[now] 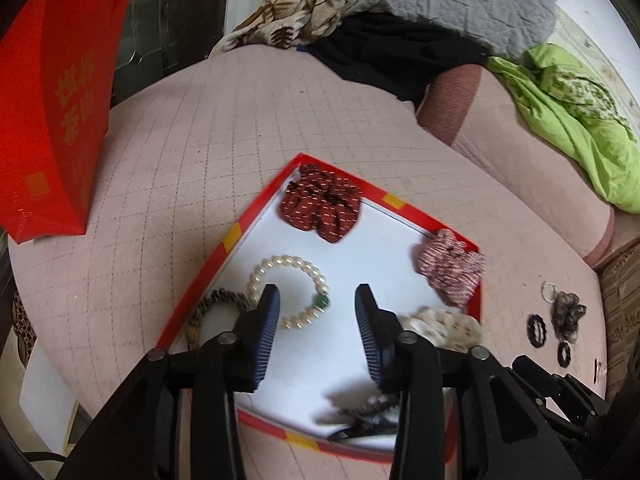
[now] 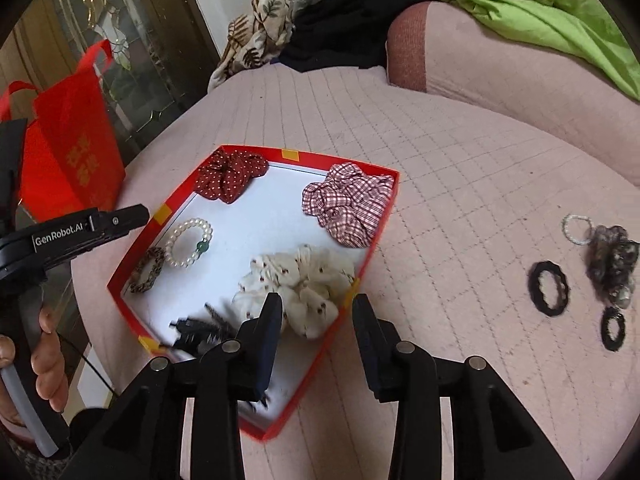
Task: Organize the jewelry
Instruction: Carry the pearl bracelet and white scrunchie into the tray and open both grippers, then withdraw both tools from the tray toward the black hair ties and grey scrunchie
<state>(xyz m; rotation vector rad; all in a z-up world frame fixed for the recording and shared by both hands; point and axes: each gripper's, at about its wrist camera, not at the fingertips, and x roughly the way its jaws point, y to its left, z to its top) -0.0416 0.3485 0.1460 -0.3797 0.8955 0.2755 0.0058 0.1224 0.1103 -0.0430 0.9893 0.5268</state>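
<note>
A shallow red box (image 2: 384,216) with a white floor sits on a pink quilted bed cover (image 2: 460,168); its red rim rises low on every side, and bare quilt lies open from 12 to 3 o'clock of it in the right wrist view; a red bag (image 2: 72,160) stands at the box's 9 o'clock, and a green cloth (image 2: 560,12) lies far off at 1 o'clock. Inside the box, a dark red scrunchie (image 2: 230,174) fills the far corner, a checked scrunchie (image 2: 348,204) the corner at 1 o'clock, a cream scrunchie (image 2: 304,284) lies against the rim; a pearl bracelet (image 1: 290,290) lies beside a brown braided band (image 1: 216,308). The left gripper (image 1: 316,320) hovers over the white floor, fingers spread and empty, the bracelet just ahead at its 11 o'clock; the right gripper (image 2: 318,320) is likewise spread and empty, straddling the near rim, the cream scrunchie just ahead at 11 o'clock. Outside, at 3 o'clock, two black hair ties (image 2: 548,288) and a dark furry scrunchie (image 2: 612,260) lie well apart from the box.
</note>
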